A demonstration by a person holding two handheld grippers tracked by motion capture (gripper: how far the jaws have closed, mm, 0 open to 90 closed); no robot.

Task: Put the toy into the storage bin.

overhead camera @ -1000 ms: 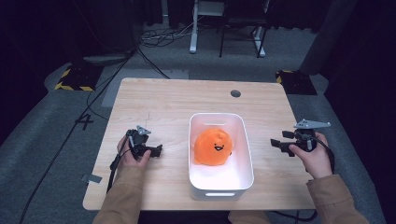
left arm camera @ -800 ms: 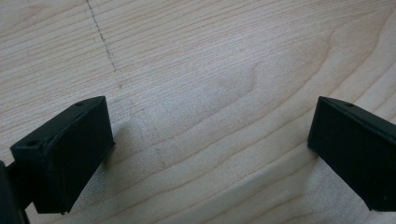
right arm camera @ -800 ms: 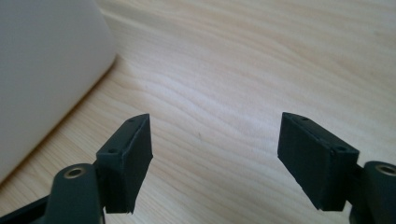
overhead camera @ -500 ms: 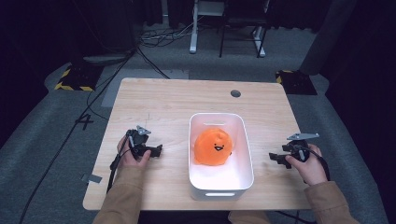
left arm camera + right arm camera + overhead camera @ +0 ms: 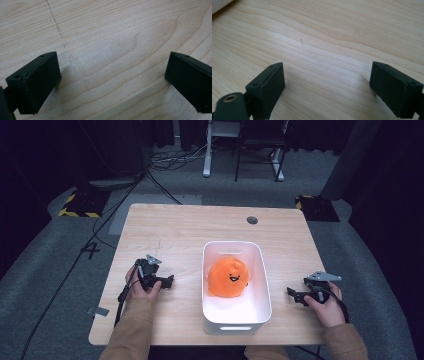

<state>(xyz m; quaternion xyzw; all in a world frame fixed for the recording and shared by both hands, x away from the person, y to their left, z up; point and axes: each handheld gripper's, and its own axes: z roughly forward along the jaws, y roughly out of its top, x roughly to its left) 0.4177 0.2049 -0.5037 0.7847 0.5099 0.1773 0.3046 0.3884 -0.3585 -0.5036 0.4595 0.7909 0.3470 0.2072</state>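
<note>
An orange plush toy (image 5: pixel 228 277) sits inside the white bin (image 5: pixel 263 270) at frame centre. My left gripper (image 5: pixel 167 281) at lower left and my right gripper (image 5: pixel 292 293) at lower right rest on the wooden table (image 5: pixel 180 227), jaws spread wide, empty.

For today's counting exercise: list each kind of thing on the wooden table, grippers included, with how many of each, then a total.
Round orange plush toy with a smiling face: 1
White rectangular plastic bin: 1
Black two-jaw grippers, left gripper and right gripper: 2
Total: 4
</note>
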